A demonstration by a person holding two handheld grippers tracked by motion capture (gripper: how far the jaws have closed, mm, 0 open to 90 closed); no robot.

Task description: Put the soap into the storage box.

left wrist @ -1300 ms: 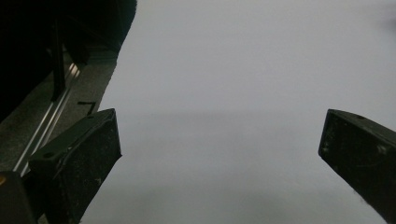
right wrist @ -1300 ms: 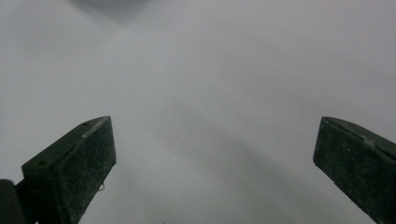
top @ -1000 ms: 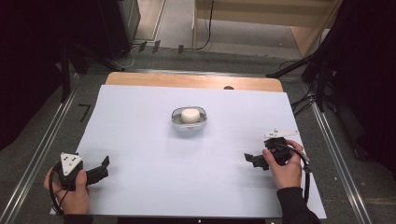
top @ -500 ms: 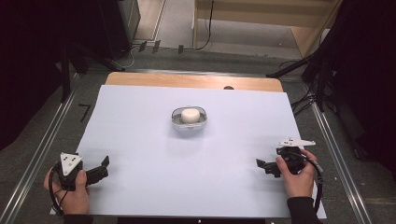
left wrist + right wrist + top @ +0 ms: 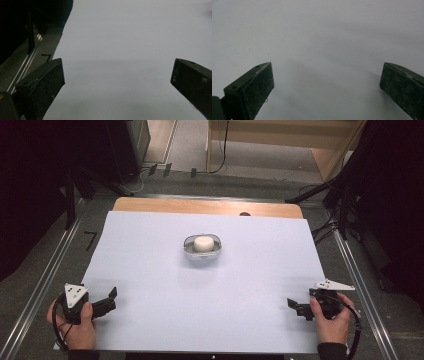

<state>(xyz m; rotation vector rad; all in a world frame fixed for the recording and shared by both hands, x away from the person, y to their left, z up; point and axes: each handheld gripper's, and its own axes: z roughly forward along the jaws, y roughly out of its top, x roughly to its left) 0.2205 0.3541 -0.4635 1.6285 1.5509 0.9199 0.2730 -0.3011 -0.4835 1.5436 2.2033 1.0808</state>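
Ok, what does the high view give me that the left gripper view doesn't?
High view alone: the bowl with the white round piece in it at the table's middle, both hands, and the right gripper near the right edge. Left gripper view alone: a close look between the left gripper jaws, wide apart with nothing between them. Both share the white sheet and the left metal rail.

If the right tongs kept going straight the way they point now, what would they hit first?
Probably nothing: the right tongs point left along the near edge of the white sheet, with bare sheet between their open jaws. The bowl sits well off that line.
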